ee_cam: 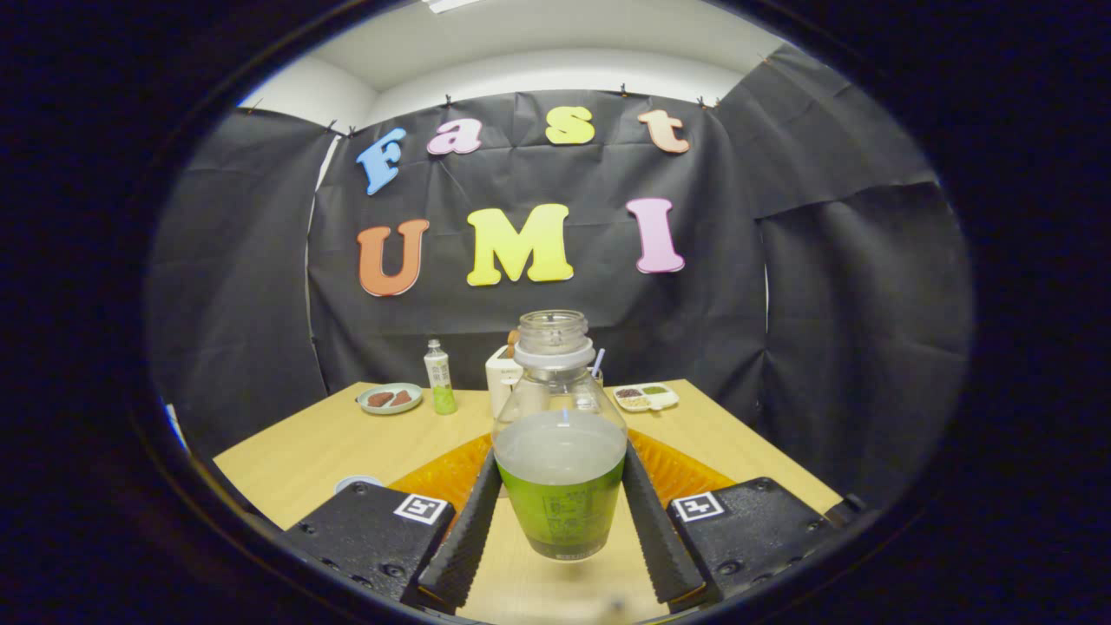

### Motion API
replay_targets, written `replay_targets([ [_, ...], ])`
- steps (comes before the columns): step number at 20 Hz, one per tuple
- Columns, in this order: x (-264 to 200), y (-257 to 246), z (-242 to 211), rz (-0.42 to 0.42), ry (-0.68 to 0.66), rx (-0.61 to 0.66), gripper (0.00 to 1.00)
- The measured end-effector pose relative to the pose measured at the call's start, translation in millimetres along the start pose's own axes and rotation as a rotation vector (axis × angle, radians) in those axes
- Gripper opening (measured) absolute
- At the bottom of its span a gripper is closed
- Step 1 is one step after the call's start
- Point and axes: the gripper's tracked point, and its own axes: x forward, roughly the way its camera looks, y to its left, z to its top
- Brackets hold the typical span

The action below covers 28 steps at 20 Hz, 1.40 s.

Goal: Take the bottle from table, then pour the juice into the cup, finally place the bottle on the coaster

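The tool [561, 512] is clamped on the bottle [560, 451], both fingers pressed against its sides, holding it upright and uncapped above the near part of the counter [304, 451]. An orange mat [443, 473] lies just beyond the fingers. A small plate [390, 398] and a small bottle [440, 377] stand at the far left.

The light wooden table [304, 451] stands against the black cloth wall. At its far side sit a small round plate [390, 398] with brown food, a little bottle [440, 378] with a green bottom, a white box-like thing [501, 375] and a white tray [645, 397] with small heaps of food. Nearer lies an orange mat [434, 476], with a small pale round thing [358, 481] just beside it.
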Motion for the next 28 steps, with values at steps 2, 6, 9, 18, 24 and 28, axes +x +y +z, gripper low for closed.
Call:
replay_targets([
  [2,1.3,4.0,8.6,-0.016,-0.009,-0.058,0.80],
  [6,7.9,11.5,24.3,-0.051,-0.034,-0.163,0.80],
  [9,15.3,24.3,24.5,-0.068,-0.026,-0.275,0.80],
  [18,52.3,70.3,-8.1,-0.137,0.040,-0.669,0.80],
  [24,69.8,89.1,-15.7,-0.202,0.029,-0.907,0.80],
  [28,69.2,88.4,-11.9,-0.261,0.016,-1.048,0.80],
])
